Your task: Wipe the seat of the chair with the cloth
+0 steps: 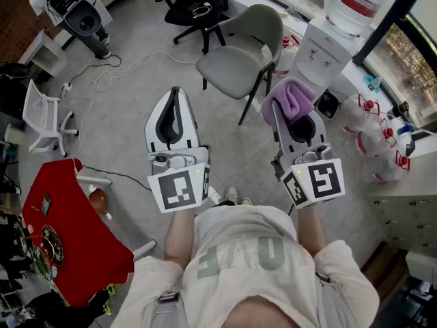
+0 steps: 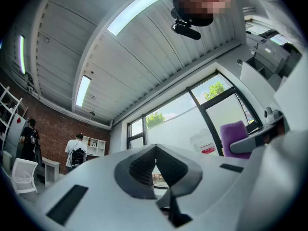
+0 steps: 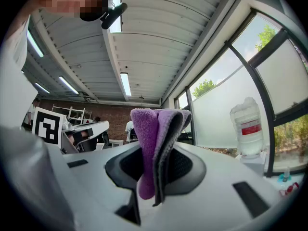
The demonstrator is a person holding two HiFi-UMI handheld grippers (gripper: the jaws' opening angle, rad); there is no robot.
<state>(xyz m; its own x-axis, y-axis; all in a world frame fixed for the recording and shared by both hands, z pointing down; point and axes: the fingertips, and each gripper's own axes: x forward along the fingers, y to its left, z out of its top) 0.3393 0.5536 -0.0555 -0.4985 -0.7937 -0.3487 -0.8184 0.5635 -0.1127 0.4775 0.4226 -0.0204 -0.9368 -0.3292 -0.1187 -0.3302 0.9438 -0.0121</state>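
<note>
The grey chair (image 1: 240,61) stands on the floor ahead of me, its seat bare. Both grippers are raised and point up toward the ceiling. My right gripper (image 1: 285,108) (image 3: 154,160) is shut on a folded purple cloth (image 1: 291,98) (image 3: 155,138) that sticks out above its jaws. The cloth (image 2: 235,132) also shows at the right of the left gripper view. My left gripper (image 1: 175,96) (image 2: 155,152) is shut with nothing in it. It sits to the left of the right one, and both are nearer me than the chair.
A water dispenser (image 1: 329,38) stands right of the chair, and a black office chair (image 1: 199,9) stands behind it. A small white chair (image 1: 45,118) and a red table (image 1: 68,232) are at my left. Cables (image 1: 102,80) trail across the floor. Bottles (image 1: 372,108) cluster at the right.
</note>
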